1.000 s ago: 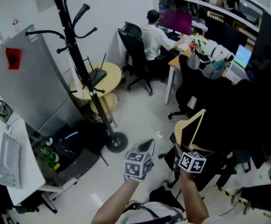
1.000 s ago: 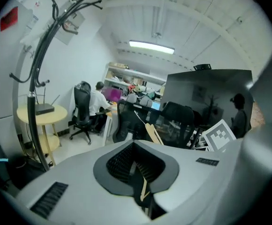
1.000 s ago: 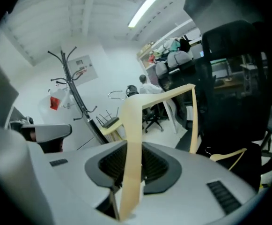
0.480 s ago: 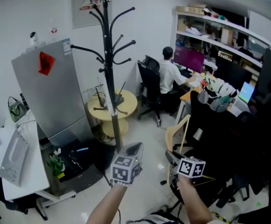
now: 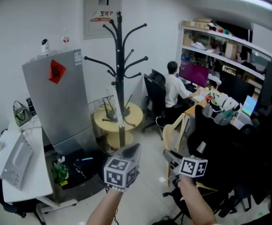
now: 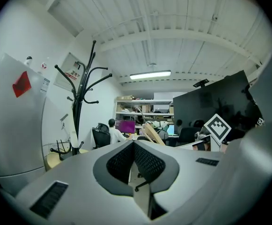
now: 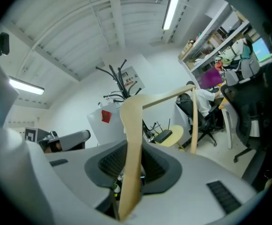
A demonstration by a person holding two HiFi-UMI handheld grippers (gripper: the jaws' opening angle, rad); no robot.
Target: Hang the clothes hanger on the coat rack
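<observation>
Plain white office: the black coat rack stands on the floor just in front of a round desk, with a grey fridge near it and a seated person beyond. I judge this the carry step. My right tongs are clamped on one arm of the wooden clothes hanger, held well short of the rack. My left tongs are closed on nothing. Next I must close in, raise the hanger and catch it over a branch.

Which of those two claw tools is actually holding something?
The right gripper: its jaws clamp a wooden hanger. The left gripper has its jaws shut together on nothing.
</observation>
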